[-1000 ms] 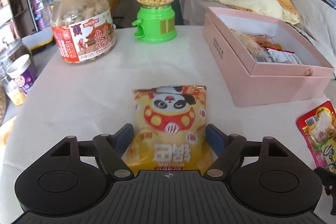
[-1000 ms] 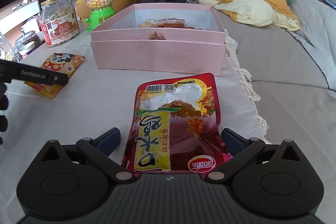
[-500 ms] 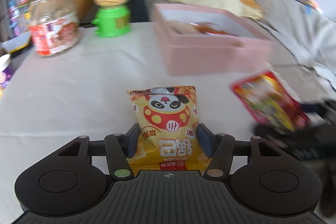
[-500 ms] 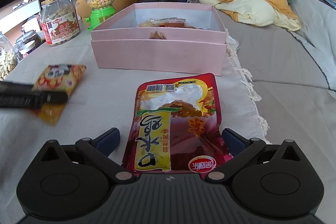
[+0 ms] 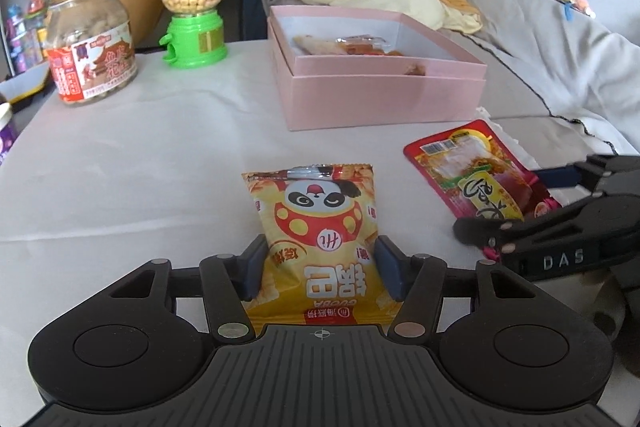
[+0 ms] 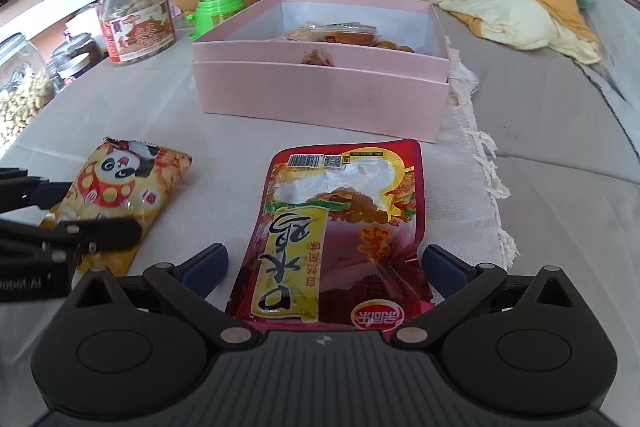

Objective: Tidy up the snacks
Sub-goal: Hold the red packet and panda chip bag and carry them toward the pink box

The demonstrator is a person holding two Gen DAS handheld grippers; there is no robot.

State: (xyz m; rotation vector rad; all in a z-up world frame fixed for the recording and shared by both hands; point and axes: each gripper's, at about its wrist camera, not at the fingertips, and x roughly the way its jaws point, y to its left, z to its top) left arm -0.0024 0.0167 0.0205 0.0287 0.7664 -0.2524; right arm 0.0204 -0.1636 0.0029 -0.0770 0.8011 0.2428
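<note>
Snacks on white-cloth table (image 5: 120,147): clear plastic nut jar w/ gold lid (image 5: 90,45) far left, green gumball-style dispenser (image 5: 194,15) next to it, open pink cardboard box (image 5: 376,95) w/ wrapped snacks inside further right. Yellow panda-print snack bag (image 5: 316,227) sits mid-table, left gripper (image 5: 318,269) fingers have just closed & clamp its sides. Red foil snack pouch (image 6: 340,227) lies flat in front of box, between right gripper (image 6: 324,267) fingers, which stand apart, not touching it.

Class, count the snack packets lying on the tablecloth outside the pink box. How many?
2. The yellow panda packet sits between the left gripper's pads; the red packet lies between the right gripper's open jaws. Others may be hidden out of frame.
</note>
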